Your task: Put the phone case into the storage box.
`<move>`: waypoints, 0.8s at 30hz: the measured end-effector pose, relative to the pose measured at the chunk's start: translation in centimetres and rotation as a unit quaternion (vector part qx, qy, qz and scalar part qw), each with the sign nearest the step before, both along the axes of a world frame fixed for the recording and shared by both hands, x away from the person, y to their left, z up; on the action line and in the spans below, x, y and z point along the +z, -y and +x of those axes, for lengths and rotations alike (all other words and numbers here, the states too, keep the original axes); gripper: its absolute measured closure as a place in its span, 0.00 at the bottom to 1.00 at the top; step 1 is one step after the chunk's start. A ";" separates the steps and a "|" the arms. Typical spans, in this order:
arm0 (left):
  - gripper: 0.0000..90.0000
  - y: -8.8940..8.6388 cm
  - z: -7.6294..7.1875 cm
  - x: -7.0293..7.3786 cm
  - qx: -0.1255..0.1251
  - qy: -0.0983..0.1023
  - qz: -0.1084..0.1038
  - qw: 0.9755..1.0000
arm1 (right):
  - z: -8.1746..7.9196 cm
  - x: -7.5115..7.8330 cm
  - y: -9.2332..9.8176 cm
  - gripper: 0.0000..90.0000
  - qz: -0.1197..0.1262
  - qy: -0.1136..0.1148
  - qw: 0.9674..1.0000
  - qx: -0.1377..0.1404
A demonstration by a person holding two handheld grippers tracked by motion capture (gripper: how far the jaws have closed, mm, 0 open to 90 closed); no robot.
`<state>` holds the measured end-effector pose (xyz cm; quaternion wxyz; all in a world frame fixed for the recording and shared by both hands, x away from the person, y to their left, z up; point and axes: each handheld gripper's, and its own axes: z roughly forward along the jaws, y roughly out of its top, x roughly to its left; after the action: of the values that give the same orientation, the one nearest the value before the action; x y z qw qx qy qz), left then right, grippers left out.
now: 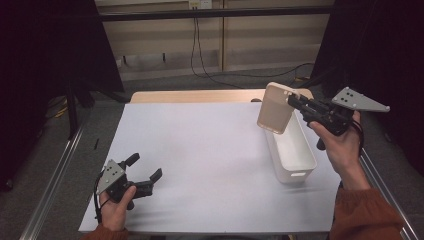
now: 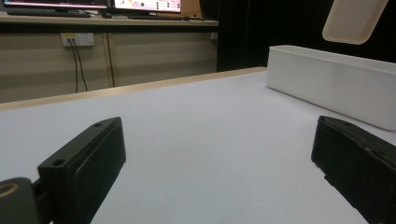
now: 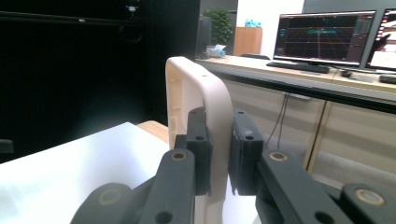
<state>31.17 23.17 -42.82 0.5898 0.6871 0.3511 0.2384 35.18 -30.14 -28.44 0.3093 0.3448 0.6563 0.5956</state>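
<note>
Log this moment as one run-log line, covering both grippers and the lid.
right gripper: shut on beige lid, lifted above white bin | left gripper: open, holding nothing, low over table

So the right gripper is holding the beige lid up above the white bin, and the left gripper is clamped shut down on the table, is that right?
Not quite: the left gripper is open, its jaws spread wide with nothing between them, as the left gripper view shows. The rest stands: the right gripper holds the beige lid above the white bin.

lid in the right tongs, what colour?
Cream-beige lid, paler than nothing else nearby; clearest in the right gripper view.
</note>
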 end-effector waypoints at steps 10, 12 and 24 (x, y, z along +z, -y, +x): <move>0.03 0.1 0.1 -0.1 -0.002 -0.003 0.003 1.000 | 0.5 -0.3 2.0 0.89 -0.004 -0.004 1.000 -0.022; 0.03 0.1 0.1 -0.1 -0.002 -0.003 0.003 1.000 | 0.6 -0.5 2.2 0.89 -0.005 -0.006 1.000 -0.024; 0.04 0.1 0.1 -0.1 -0.006 -0.003 0.010 1.000 | 1.6 -1.6 3.3 0.90 -0.018 -0.014 0.999 -0.032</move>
<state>31.31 23.04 -42.96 0.5834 0.6955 0.3465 0.2364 36.76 -33.46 -30.01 0.3254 0.3679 0.6599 0.5686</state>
